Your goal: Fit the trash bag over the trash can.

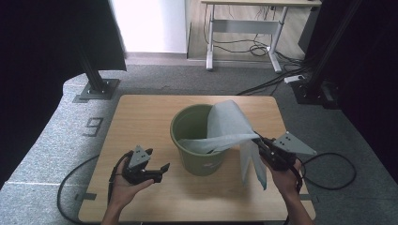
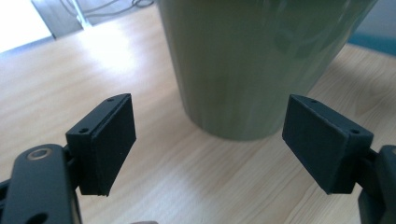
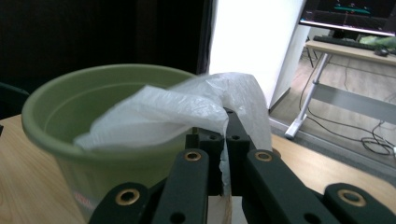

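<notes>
Your right gripper point(image 1: 261, 146) pinches the white bin liner point(image 1: 228, 125) at the green bin's point(image 1: 197, 154) four o'clock, lifting it for draping; your left gripper point(image 1: 158, 161) waits wide apart at eight o'clock.

A smooth, faintly glossy green plastic bin point(image 1: 197, 140) stands on a pale wood-grain table point(image 1: 141, 117), draped with a thin, translucent, crinkled white plastic bag point(image 3: 187, 109); the left gripper point(image 2: 210, 140) carries matt black plastic pads.

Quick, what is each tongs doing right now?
Left tongs: open, holding nothing, facing the green bin.
Right tongs: closed on the white plastic bag.
</notes>
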Available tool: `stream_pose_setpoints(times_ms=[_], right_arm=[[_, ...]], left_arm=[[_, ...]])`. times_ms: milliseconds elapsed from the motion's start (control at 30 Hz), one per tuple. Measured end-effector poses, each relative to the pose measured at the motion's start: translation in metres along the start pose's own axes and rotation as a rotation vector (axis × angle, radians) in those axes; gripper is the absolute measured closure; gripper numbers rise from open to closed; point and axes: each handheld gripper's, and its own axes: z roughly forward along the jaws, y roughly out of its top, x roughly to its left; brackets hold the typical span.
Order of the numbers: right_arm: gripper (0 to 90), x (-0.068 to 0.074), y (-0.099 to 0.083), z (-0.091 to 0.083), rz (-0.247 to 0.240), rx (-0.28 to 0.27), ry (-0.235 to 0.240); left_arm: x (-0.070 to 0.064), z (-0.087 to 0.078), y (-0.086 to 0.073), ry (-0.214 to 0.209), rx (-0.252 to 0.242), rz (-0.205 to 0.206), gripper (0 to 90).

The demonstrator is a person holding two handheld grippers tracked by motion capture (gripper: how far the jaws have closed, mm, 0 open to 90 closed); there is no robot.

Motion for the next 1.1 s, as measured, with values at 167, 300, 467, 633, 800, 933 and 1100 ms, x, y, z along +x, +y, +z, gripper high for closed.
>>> stream_pose_setpoints(times_ms=[167,300,467,633,800,933,1100], right_arm=[[88.0,0.002,0.016,0.017,-0.018,0.023,0.028],[88.0,0.006,0.024,0.030,-0.022,0.047,0.064],[87.9,0.013,0.027,0.039,-0.026,0.060,0.091],[87.9,0.025,0.026,0.042,-0.049,0.063,0.139],[67.3,0.042,0.014,0.043,-0.079,0.068,0.195],[48.4,0.039,-0.001,0.032,-0.006,0.015,0.189],[35.8,0.038,-0.016,0.015,0.059,-0.011,0.169]], left_arm=[[0.000,-0.008,0.021,0.000,-0.055,-0.010,18.3],[-0.005,-0.008,0.035,-0.005,-0.073,0.007,18.6],[-0.011,-0.005,0.044,-0.022,-0.083,0.024,18.6],[-0.013,0.000,0.047,-0.029,-0.076,0.028,18.6],[-0.009,0.002,0.044,-0.023,-0.076,0.011,18.9],[-0.007,0.003,0.041,-0.018,-0.069,0.012,18.9],[-0.007,0.004,0.041,-0.012,-0.065,0.012,19.0]])
